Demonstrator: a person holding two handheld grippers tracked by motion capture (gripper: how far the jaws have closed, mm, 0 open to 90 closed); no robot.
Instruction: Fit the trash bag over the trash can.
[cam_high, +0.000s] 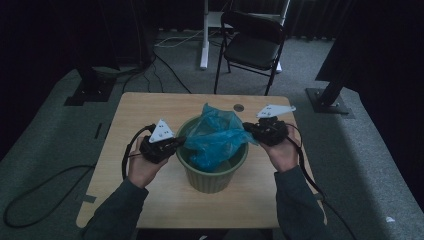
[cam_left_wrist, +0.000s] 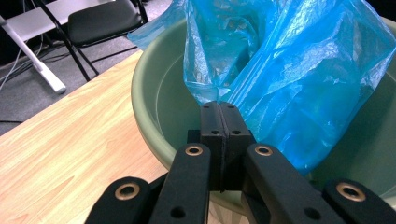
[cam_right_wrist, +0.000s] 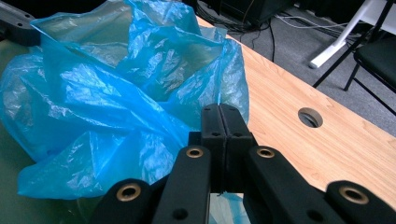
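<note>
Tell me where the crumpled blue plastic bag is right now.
In the high view, the crumpled blue plastic bag sits in the round green plastic bin at the centre of the wooden table, spilling over the rim between the left claw and right claw.

We see the blue bag (cam_left_wrist: 299, 79) as thin plastic film, translucent, crinkled all over and glossy, with bright glints along its folds. The green bin (cam_left_wrist: 154, 93) looks like moulded plastic, smooth with a dull satin sheen on its rim and inner wall. The worktop (cam_right_wrist: 327, 140) shows a pale wood grain, smooth and matt. Our left tongs (cam_left_wrist: 220, 109) and right tongs (cam_right_wrist: 220, 112) are black matt plastic with brass-coloured rivets; their inner pads look like soft matt rubber. The folding chair (cam_high: 252, 42) has a thin black metal frame and a dark matt seat. The floor (cam_high: 350, 160) wears grey carpet, rough and dull.
</note>
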